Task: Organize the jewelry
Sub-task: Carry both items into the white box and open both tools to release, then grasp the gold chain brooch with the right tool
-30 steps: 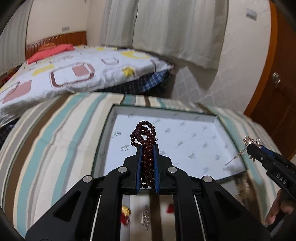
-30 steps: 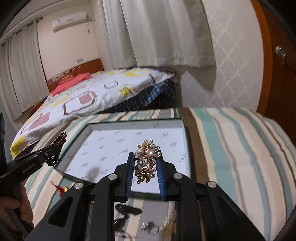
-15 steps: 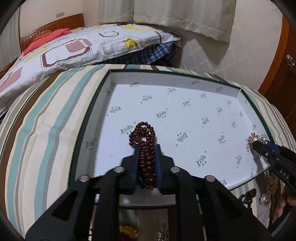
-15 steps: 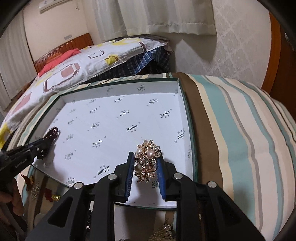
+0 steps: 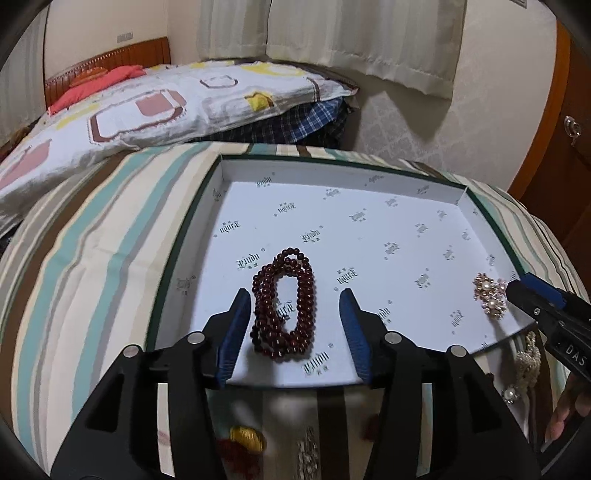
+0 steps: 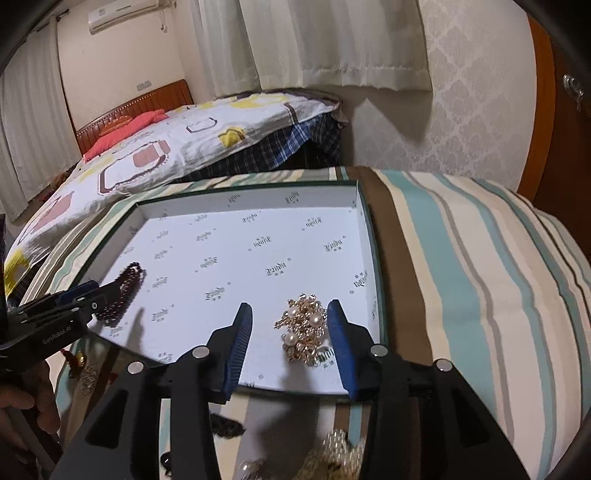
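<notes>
Back both grippers straight out, low & slow — no snagging beads or prongs on the blue pads. Left gripper (image 5: 293,325) wide open, holding nothing; dark red bead bracelet (image 5: 283,306), multi-strand loop, flat on box lid (image 5: 369,166) near front-left edge. Right gripper (image 6: 290,334) also spread, empty; gold pearl brooch (image 6: 303,326) — clustered, spiky — by front-right corner. More pcs on striped cloth (image 5: 92,251) in front.

A striped cloth (image 6: 461,258) in teal, cream and brown covers the tabletop. Behind it lies a bed with a patterned quilt (image 5: 147,107), a red pillow (image 6: 122,134) and a wooden headboard (image 6: 136,101). Pale curtains (image 6: 314,40) hang above; an air conditioner (image 6: 125,14) sits high on the wall.
</notes>
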